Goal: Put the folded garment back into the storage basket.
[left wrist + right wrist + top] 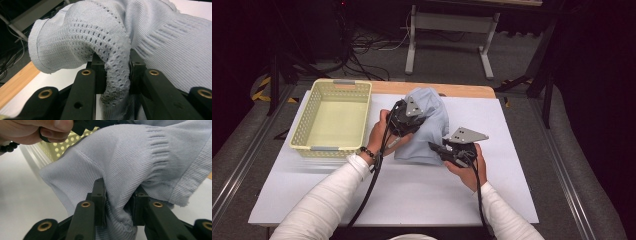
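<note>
We find both the left gripper (408, 119) and the right gripper (451, 150) with jaws clamped on the pale blue knit garment (428, 125), centre frame. It lies bunched on the bench (412, 195); the basket (302, 131) at left holds nothing, so stowing remains.

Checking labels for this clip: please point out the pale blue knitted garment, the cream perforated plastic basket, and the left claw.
pale blue knitted garment (432, 102): high view, on its raised upper fold.
cream perforated plastic basket (303, 120): high view, on its left wall.
left claw (113, 75): left gripper view, midway between its fingertips.
</note>
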A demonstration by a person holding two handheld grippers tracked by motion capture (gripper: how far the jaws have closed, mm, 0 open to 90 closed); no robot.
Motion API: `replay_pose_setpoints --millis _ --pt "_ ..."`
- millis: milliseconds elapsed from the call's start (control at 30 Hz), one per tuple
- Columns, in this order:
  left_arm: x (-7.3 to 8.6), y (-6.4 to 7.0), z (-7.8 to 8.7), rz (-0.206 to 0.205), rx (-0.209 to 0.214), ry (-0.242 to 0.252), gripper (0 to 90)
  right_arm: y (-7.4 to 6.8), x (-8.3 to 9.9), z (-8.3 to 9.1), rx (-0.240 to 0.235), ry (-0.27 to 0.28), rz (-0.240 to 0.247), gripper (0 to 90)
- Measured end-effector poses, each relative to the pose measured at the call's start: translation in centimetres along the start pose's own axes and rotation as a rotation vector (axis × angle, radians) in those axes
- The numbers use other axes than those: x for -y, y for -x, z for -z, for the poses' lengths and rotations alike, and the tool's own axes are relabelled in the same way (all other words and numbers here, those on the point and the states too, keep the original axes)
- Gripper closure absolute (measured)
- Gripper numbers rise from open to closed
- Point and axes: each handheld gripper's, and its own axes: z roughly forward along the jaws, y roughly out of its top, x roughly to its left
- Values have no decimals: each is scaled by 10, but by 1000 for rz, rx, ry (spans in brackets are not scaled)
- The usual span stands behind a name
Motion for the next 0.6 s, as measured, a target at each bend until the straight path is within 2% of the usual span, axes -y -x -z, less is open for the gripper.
replay_pose_setpoints --millis 367,600 --pt "6 -25 12 31 -39 2 728 -4 -21 -22 -21 21 13 710" --pt "11 -41 23 47 -81 9 729 -8 -38 -37 -39 33 18 710"
